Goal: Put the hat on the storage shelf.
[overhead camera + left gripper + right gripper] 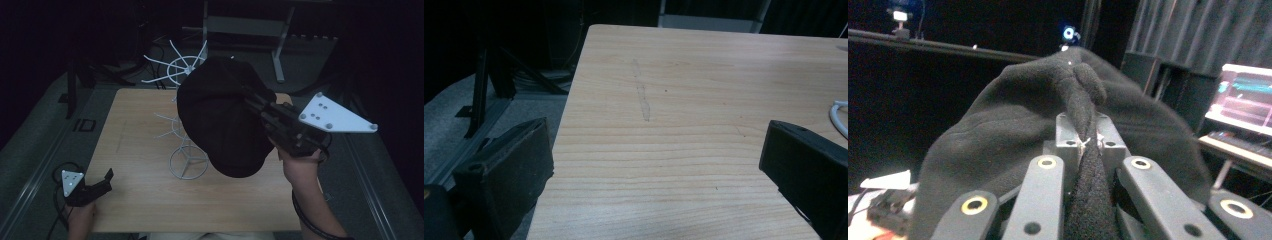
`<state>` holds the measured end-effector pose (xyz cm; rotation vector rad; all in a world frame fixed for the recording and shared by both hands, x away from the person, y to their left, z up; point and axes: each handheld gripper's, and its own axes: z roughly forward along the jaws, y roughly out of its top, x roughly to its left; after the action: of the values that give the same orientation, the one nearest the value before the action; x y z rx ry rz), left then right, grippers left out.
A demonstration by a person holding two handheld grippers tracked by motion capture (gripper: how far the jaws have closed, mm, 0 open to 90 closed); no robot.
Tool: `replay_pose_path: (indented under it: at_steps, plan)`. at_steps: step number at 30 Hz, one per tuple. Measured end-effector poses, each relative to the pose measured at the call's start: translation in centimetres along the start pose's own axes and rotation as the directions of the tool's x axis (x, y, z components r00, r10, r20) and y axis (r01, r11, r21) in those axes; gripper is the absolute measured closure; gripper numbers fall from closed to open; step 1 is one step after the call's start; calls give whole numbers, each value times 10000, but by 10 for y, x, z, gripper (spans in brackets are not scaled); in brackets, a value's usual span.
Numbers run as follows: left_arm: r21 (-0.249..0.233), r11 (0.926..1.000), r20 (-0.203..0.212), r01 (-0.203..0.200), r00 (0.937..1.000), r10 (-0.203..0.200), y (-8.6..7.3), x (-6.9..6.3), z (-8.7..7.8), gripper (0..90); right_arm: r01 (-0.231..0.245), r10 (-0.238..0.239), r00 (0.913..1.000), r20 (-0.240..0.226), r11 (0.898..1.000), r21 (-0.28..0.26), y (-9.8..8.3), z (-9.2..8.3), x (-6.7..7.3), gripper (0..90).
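Right claw (252, 97) is clenched on a fold of the black hat (220, 117), fabric pinched tight btwn its jaws as the right gripper view shows (1083, 135). Hat hangs in the air, lifted off the surface (150, 200), just in front of and partly covering the white wire rack (187, 160); rack's upper prongs poke out behind the hat's top edge. Left claw (102, 182) is released, jaws wide apart w/ nothing btwn them, resting low at the surface's near-left corner, well apart from the rack. Judged progress: pickup done, carry to rack about done. Left to do: drape the hat over a prong, let go, pull back. Whether hat touches the rack already, can't tell.
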<state>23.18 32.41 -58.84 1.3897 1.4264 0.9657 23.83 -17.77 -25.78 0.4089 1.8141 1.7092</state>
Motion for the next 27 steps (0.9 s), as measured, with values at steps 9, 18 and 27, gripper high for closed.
replay_pose_path:
  at_steps: [9,18,27]
  plan:
    - [2,10000,-5,0,10000,0,0,0,0,15,-216,251,9987,-435,9967,781,-33,14,4,844]
    - [-5,10000,-3,-2,10000,2,0,0,0,14,-412,462,9973,-571,9954,860,-55,21,8,839]
    - [-8,10000,-9,-11,10000,11,0,0,0,14,-828,888,9941,-629,9922,931,-77,23,8,824]
